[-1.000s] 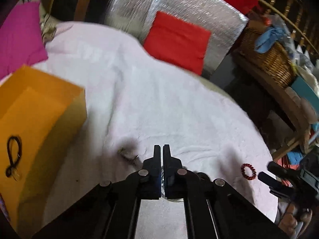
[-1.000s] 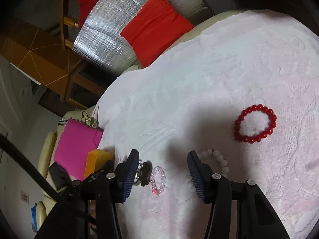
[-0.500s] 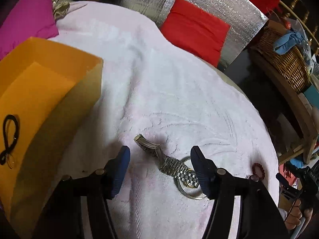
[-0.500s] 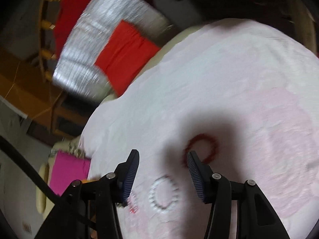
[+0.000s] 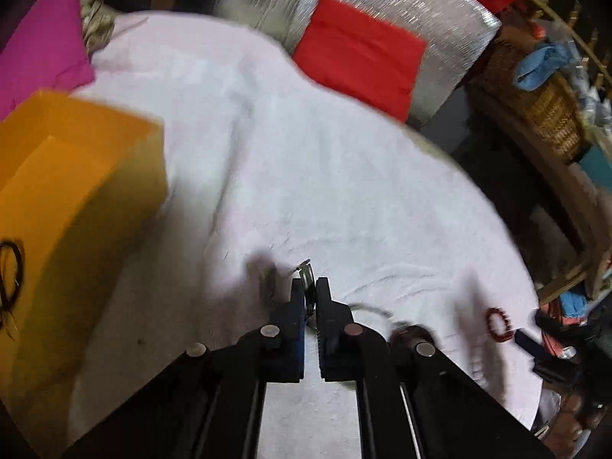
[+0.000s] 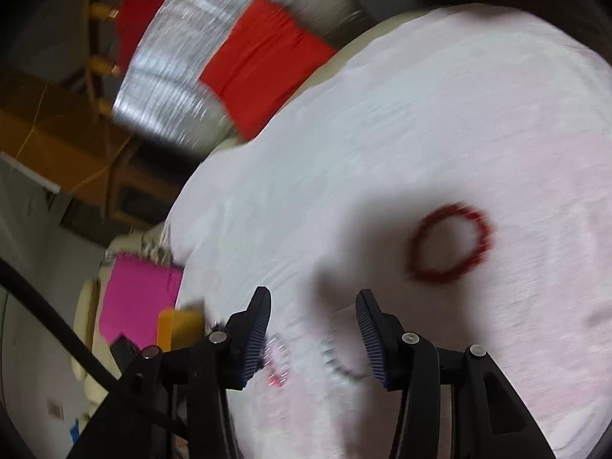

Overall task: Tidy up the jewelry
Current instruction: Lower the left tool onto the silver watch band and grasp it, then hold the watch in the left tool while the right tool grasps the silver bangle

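Observation:
My left gripper (image 5: pixel 310 287) is shut on the band of a silver metal watch (image 5: pixel 308 273), whose round case (image 5: pixel 369 309) trails to the right of the fingers. To its left stands an orange box (image 5: pixel 76 176) holding a black cord (image 5: pixel 9 267). A red bead bracelet (image 6: pixel 449 244) lies on the white cloth (image 6: pixel 382 134), ahead and right of my right gripper (image 6: pixel 313 292). That gripper's jaws are closing, with nothing pressed between them. A white bead bracelet (image 6: pixel 336 359) and a pink-white one (image 6: pixel 275 359) lie on the cloth under the gap, blurred.
A pink cushion (image 5: pixel 38 46) lies behind the box. At the far edge a red cushion (image 5: pixel 359 53) leans on a silver padded sheet (image 5: pixel 440 11). A wicker basket (image 5: pixel 547 114) stands off the table to the right. The table edge curves away on the right.
My left gripper opened over the watch, then closed on its band. The right gripper's view swung; the red bracelet now sits ahead to the right, and the bead bracelets lie under its gap.

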`<state>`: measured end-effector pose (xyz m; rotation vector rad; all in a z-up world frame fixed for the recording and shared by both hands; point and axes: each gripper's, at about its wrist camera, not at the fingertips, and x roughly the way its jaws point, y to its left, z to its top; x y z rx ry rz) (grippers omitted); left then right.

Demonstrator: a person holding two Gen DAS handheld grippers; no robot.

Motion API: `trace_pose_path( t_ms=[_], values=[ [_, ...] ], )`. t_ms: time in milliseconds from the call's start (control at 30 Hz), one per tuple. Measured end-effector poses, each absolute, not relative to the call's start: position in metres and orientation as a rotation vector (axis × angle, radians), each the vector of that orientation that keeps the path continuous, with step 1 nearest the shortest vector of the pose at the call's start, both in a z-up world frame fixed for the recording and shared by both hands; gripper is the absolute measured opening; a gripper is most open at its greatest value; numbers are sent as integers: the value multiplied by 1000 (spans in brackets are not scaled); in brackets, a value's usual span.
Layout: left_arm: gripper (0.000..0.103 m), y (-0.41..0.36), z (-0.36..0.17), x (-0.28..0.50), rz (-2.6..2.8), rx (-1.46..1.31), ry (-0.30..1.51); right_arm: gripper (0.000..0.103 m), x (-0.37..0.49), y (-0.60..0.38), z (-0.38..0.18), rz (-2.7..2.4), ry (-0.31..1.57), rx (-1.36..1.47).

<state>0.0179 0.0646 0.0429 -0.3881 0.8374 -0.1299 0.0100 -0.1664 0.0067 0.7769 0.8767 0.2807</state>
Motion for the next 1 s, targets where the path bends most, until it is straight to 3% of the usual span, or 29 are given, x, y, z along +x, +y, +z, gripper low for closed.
trace_pose_path(
  t_ms=[233, 400, 1000],
  values=[
    [1, 68, 82, -11, -201, -396, 717, 50, 22, -109, 10, 389, 876, 670],
    [1, 74, 103, -30, -229, -369, 643, 33, 32, -77, 13, 481, 864, 616],
    [1, 89, 106, -45, -241, -351, 630, 32, 74, -6, -24, 396, 1046, 434]
  ],
)
